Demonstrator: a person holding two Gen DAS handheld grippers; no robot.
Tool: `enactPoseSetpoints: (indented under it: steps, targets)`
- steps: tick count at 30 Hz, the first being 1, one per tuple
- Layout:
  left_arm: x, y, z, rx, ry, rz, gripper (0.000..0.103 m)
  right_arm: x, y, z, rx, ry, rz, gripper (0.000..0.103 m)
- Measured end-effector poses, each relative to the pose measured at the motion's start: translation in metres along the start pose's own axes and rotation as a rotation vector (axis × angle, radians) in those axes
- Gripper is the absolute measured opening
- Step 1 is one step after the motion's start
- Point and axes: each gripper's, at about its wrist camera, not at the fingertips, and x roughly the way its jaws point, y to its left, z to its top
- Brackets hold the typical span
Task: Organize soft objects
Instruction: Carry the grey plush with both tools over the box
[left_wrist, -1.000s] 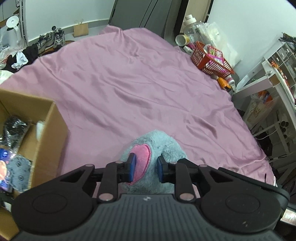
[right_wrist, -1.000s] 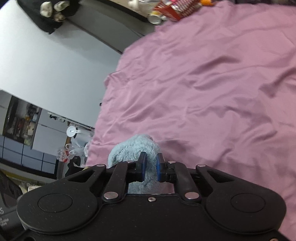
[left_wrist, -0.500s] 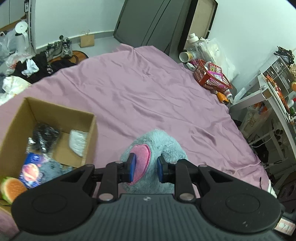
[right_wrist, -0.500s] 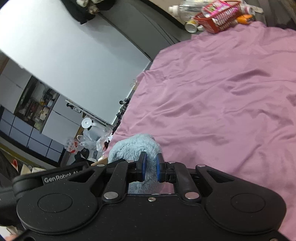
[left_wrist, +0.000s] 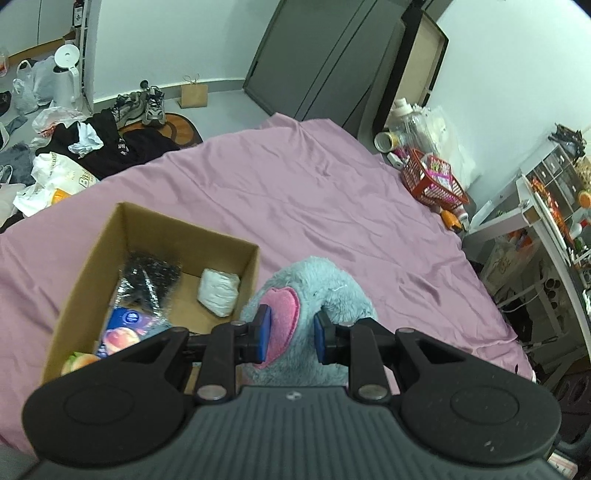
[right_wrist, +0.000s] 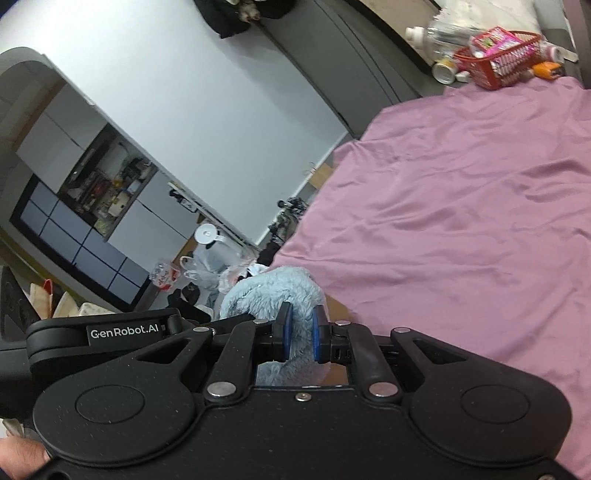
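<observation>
Clamping one blue plush toy (left_wrist: 332, 284), both hand-held grippers (left (left_wrist: 290, 334) lettered "GenRobot.AI", right (right_wrist: 299, 334)) grip fur

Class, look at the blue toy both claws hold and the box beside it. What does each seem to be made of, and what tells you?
Blue toy: plush, probably synthetic fur; fuzzy pile, pink fleecy patch.
Box: brown cardboard, matte; thin flat walls.

left claw (left_wrist: 290, 334) clamped on plush, right claw (right_wrist: 298, 336) pinching plush
</observation>
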Motion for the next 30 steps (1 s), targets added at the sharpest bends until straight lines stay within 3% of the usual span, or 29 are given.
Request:
enactPoseSetpoints:
  steps: [9, 26, 30]
  targets:
    - [-0.016, 0.033, 0.0, -0.04, -0.032, 0.003, 0.023, 0.014, 0.028, -0.016, -0.056, -0.01, 0.029, 0.011]
    - [0.001, 0.097, -0.012, -0.171, 0.018, -0.006, 0.022, 0.045, 0.06, -0.042, -0.202, 0.085, -0.024, 0.012]
    - [0.011, 0.104, -0.015, -0.193, 0.039, 0.001, 0.022, 0.053, 0.061, -0.044, -0.202, 0.12, -0.046, 0.02]
